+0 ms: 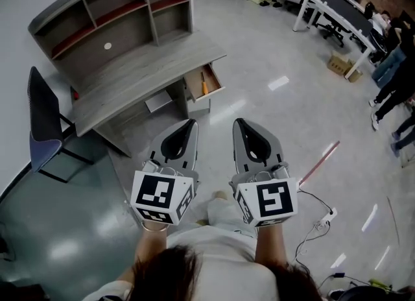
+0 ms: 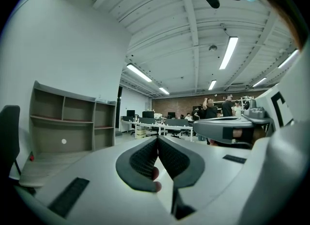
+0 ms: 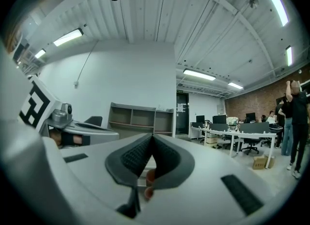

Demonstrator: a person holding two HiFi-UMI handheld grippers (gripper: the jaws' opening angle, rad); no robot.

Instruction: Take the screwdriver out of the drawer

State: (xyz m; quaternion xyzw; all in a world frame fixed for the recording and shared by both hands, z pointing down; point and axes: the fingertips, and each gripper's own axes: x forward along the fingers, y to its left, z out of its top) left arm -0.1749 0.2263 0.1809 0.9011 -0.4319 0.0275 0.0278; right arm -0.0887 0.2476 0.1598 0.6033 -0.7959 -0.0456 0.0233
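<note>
Lying in the open drawer (image 1: pixel 215 78) of the far desk (image 1: pixel 142 66), the screwdriver (image 1: pixel 203 84) is well apart from both near grippers, left (image 1: pixel 190 124) and right (image 1: pixel 239 123), each closed on nothing.

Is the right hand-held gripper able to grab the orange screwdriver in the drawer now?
Probably not yet. The right hand-held gripper is shut and well short of the open wooden desk drawer, where the orange-handled screwdriver lies uncovered. Only bare floor lies between.

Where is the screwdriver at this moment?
In the head view, just above centre, the screwdriver lies inside the open drawer under the desk, at the desk's end on the right of the view.
</note>
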